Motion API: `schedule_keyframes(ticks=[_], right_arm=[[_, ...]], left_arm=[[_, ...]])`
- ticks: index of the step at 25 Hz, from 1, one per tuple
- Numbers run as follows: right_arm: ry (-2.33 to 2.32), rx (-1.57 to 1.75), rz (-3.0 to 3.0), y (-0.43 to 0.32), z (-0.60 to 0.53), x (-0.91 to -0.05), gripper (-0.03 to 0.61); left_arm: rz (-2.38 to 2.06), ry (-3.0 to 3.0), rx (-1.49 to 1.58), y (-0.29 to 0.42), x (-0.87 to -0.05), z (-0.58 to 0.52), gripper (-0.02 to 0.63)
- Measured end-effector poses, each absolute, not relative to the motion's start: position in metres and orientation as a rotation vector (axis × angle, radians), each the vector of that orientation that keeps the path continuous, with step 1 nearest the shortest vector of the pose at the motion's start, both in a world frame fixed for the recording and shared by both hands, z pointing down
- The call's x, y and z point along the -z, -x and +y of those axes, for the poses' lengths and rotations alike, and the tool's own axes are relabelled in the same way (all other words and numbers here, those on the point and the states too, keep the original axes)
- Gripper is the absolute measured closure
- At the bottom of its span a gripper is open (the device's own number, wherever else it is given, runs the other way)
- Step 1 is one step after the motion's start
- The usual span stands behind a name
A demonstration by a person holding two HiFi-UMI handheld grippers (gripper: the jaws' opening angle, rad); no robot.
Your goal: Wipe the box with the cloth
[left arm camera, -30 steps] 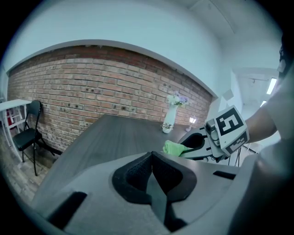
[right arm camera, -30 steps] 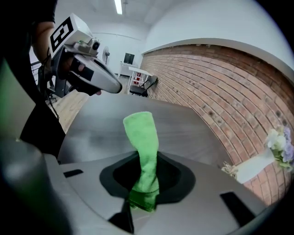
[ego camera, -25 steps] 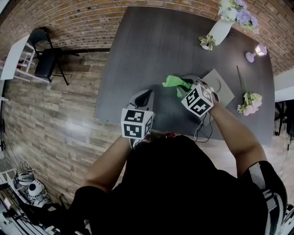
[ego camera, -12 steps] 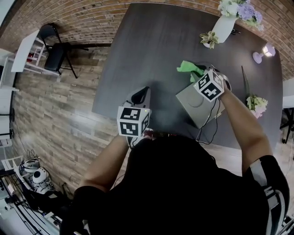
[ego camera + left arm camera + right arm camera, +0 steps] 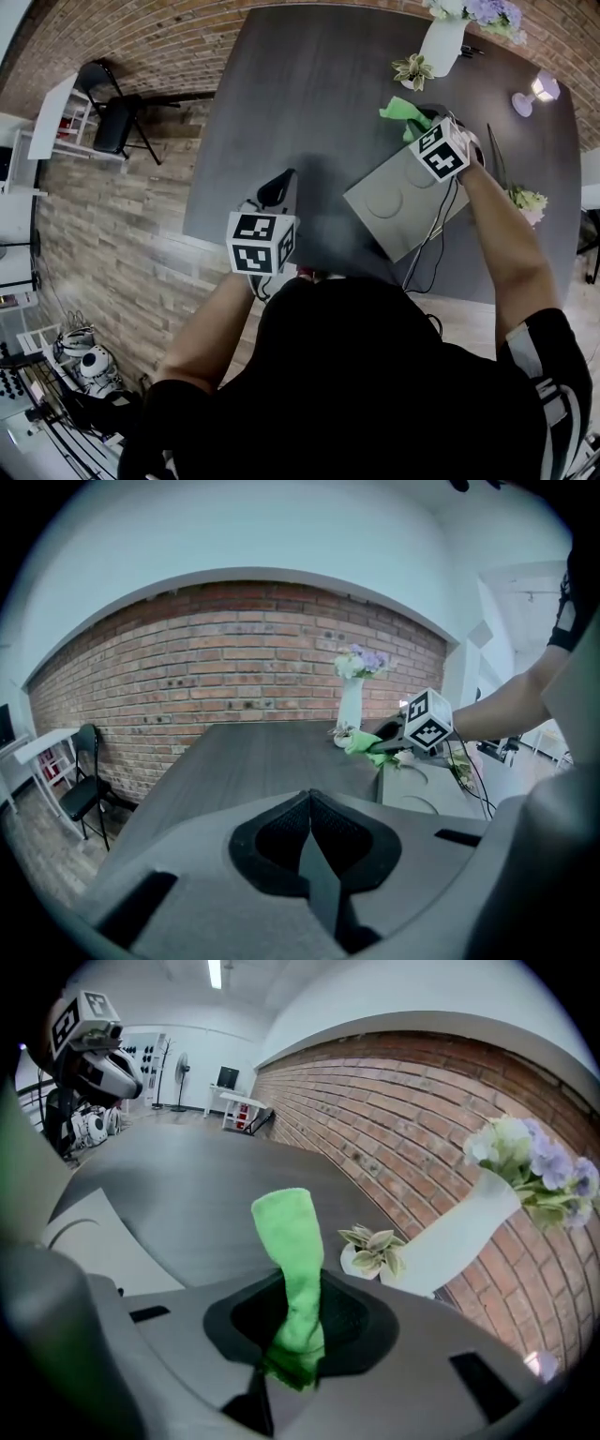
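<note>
Head view: the right gripper (image 5: 420,124) holds the green cloth (image 5: 401,112) by the far corner of the grey box (image 5: 398,206), which lies on the dark surface (image 5: 300,94). The left gripper (image 5: 276,189) is off to the box's left, apart from it. Left gripper view: its jaws are pressed together with nothing between them. Right gripper view: the jaws are clamped on the cloth, which stands upright, with a white vase (image 5: 450,1232) beyond.

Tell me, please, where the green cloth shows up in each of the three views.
Head view: the green fabric cloth is upper right, beyond the flat grey box.
Left gripper view: right of centre, small, beside the tall white vase of flowers.
Right gripper view: dead centre, clamped in the right gripper jaws.
Shared landmark: that vase, in all three views.
</note>
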State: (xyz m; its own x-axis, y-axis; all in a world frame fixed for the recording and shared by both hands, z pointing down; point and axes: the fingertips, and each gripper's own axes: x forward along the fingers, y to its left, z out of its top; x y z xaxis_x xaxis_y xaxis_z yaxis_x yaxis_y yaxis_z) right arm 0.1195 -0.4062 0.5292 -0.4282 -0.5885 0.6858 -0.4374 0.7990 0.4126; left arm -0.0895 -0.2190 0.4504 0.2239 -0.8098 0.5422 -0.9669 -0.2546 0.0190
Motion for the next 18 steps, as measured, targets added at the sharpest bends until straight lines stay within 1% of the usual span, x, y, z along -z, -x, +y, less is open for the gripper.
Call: schedule_keyframes(ticks=[9,18], right_arm=[[-0.871,0.107,-2.060,-0.167,-0.421,-0.534,0.497],[-0.917,0.041,-2.030,-0.202,-0.399,-0.540,0.497]], left_arm=[[-1.581,-2.181,-0.674,0.067,-0.461,-0.219,0.604],[-1.524,-2.218,-0.678,0.051,-0.467,-0.218,0.604]])
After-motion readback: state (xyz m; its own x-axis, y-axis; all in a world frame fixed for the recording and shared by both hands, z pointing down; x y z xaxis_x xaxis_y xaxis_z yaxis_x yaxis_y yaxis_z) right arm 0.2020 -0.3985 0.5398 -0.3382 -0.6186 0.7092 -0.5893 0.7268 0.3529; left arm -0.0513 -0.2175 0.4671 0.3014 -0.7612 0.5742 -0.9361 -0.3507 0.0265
